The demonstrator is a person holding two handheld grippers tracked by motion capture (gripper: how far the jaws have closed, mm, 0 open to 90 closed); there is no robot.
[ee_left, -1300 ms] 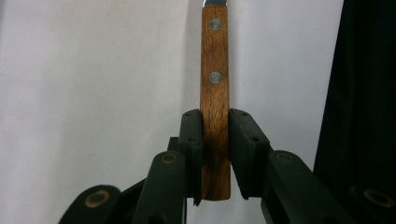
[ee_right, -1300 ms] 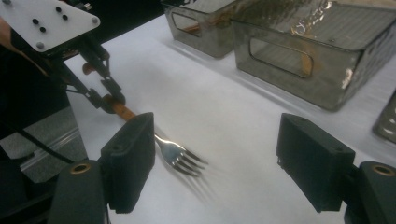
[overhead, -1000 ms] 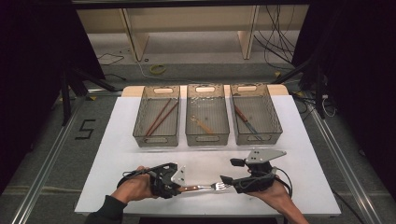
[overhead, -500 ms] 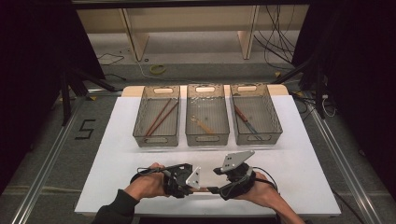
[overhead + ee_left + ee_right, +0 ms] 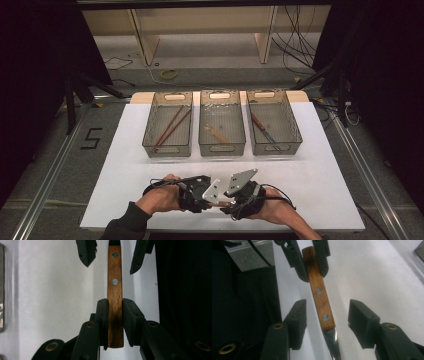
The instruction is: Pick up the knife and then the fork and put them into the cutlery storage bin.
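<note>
Compared with a second ago, both hands have slid toward each other at the near edge of the counter point(image 5: 320, 150), so the two grippers now sit almost nose to nose. Back then the fork point(image 5: 322, 305) lay stretched between them with its tines showing in the high view; now the grey plates cover most of it from above.

The left gripper point(image 5: 115, 312) has its jaws clamped on the butt end of the fork's wooden handle point(image 5: 115, 290), pads pressing both sides. The right gripper point(image 5: 325, 315) has just been closing its jaws, with the handle between them right where wood meets metal, but there's a gap on each side, so no contact yet. The fork is held just above the white counter, between the two hands.

Farther back are three clear bins in a row. The left bin point(image 5: 168, 147) has a pair of reddish chopsticks point(image 5: 172, 125) lying diagonally. The middle bin point(image 5: 222, 147) holds a small pale wooden utensil point(image 5: 217, 134); I can't tell which kind. The right bin point(image 5: 274, 146) has a slim piece with a reddish handle point(image 5: 263, 129), too small to make out.
</note>
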